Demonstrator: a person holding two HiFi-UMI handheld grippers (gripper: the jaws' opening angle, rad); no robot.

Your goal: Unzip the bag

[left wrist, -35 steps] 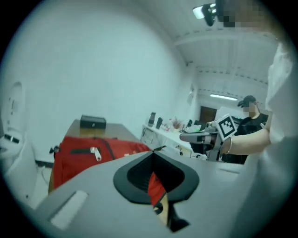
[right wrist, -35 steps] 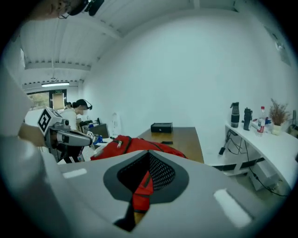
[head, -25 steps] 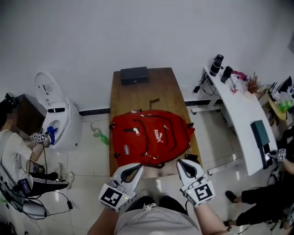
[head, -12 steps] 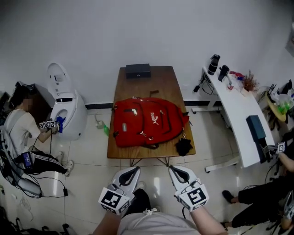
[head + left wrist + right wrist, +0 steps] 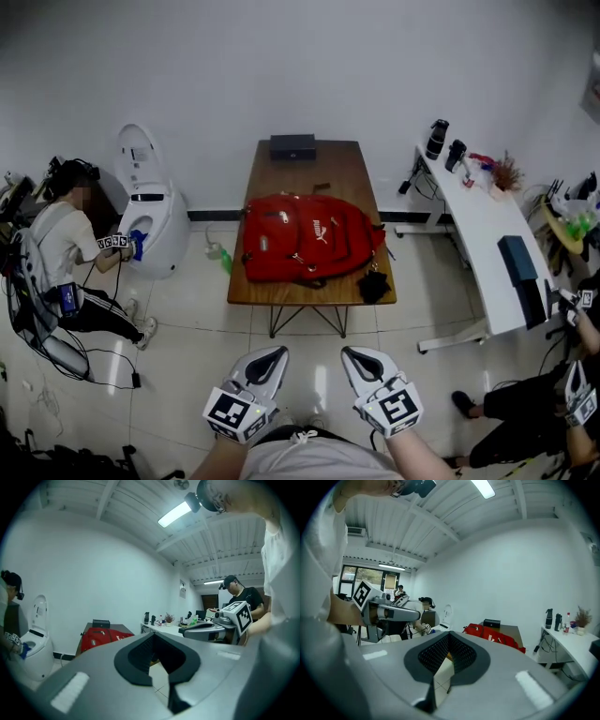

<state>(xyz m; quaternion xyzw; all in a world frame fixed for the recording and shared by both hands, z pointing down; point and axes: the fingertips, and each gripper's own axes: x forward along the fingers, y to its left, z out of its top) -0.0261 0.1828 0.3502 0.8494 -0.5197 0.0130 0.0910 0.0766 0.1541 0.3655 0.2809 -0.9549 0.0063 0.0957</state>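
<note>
Backed well off since a second ago: bag (image 5: 309, 239) lies on the bench (image 5: 300, 169), far from both grippers. Left gripper (image 5: 271, 354) and right gripper (image 5: 355, 355) are closed and empty. No unzipping is possible from here, and I can't tell the zip's state.

bag (image 5: 309, 246) zips too small, bystander (image 5: 539, 412) edge-cropped
</note>
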